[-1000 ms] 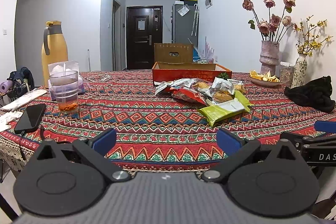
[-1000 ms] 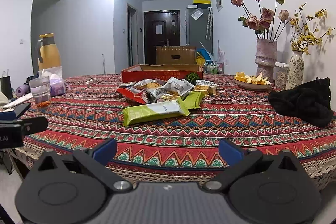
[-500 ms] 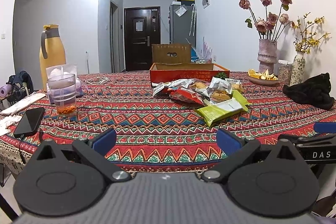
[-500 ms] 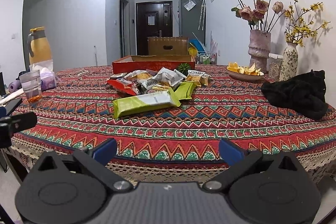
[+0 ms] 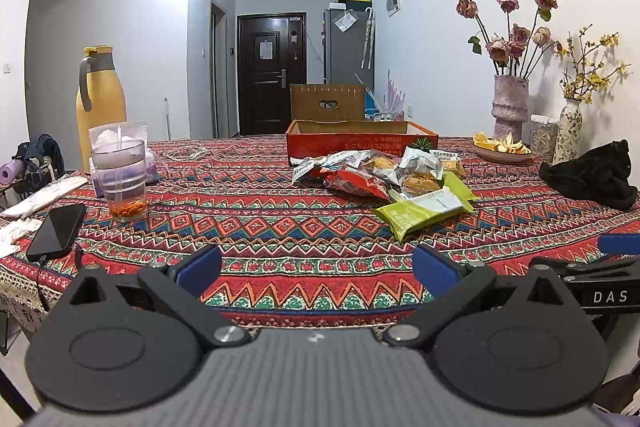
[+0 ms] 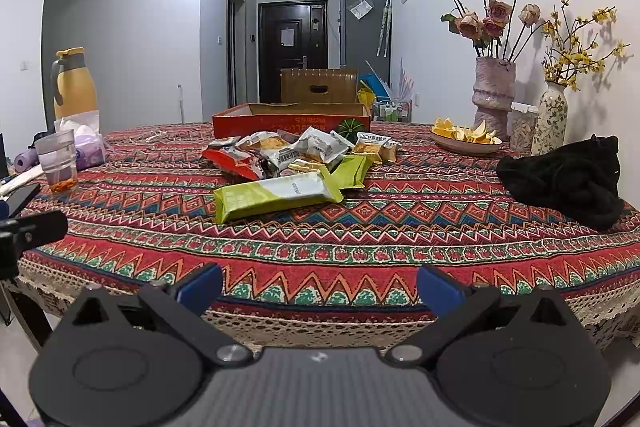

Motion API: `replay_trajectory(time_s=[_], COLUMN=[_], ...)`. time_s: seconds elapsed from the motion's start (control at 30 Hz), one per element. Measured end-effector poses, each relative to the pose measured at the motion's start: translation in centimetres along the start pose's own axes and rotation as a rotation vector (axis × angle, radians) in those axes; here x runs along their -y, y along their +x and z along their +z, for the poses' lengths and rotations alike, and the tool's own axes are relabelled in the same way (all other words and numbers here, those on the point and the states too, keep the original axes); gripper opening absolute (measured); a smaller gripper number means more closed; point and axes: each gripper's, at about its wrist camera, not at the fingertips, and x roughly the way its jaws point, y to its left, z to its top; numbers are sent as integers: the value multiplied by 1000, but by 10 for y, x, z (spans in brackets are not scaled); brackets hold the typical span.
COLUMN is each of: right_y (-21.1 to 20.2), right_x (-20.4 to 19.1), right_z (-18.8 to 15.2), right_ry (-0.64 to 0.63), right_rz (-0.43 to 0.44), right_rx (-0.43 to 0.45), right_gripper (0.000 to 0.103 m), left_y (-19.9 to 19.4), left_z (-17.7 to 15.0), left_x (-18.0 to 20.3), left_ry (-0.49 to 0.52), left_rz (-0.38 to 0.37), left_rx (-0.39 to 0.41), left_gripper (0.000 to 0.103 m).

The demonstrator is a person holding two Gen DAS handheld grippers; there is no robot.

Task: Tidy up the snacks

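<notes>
Blue-padded fingers of the left gripper (image 5: 316, 269) stand wide apart with nothing between them, level with the near edge of the table under its red, green and blue zigzag-patterned tablecloth (image 5: 280, 227). On the right gripper (image 6: 318, 285) the blue pads are equally spread and empty, hanging just outside the cloth's lace fringe.

Well ahead of both, near the middle of the table, lies a loose heap of foil snack packets (image 6: 296, 151) in white, red and gold. A long lime-green and white wrapped bar (image 6: 276, 195) lies flat at the front of the heap, nearest the grippers, and a second lime-green packet (image 6: 354, 171) sits just behind it, touching the pile. Behind the heap stands a shallow open red cardboard box (image 6: 292, 121); what it holds, if anything, cannot be made out from this low angle.

To the left are a clear plastic cup (image 5: 122, 183) with something orange at the bottom, a black phone (image 5: 56, 229) lying flat, and a tall yellow jug (image 5: 100, 99). To the right sit a bowl of orange peel (image 6: 466, 139), a crumpled black cloth (image 6: 564, 179) and two vases of dried flowers (image 6: 494, 95).
</notes>
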Motion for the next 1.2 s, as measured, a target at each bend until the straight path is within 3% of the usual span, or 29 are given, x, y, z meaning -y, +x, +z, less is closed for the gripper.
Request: replay_trajectory(time_s=[0.5, 0.8, 1.2], right_y=[0, -4, 6], right_x=[0, -8, -8], right_z=[1, 4, 0], right_ry=[1, -47, -31], right_rz=[23, 53, 86], right_rx=[11, 69, 60], right_gripper=[103, 103, 103], left_y=[4, 10, 25], left_z=[-2, -5, -7], left_x=[-1, -4, -6], left_ry=[-7, -8, -14], left_rz=[1, 12, 17], left_rx=[-19, -35, -70], left_gripper=[103, 103, 103])
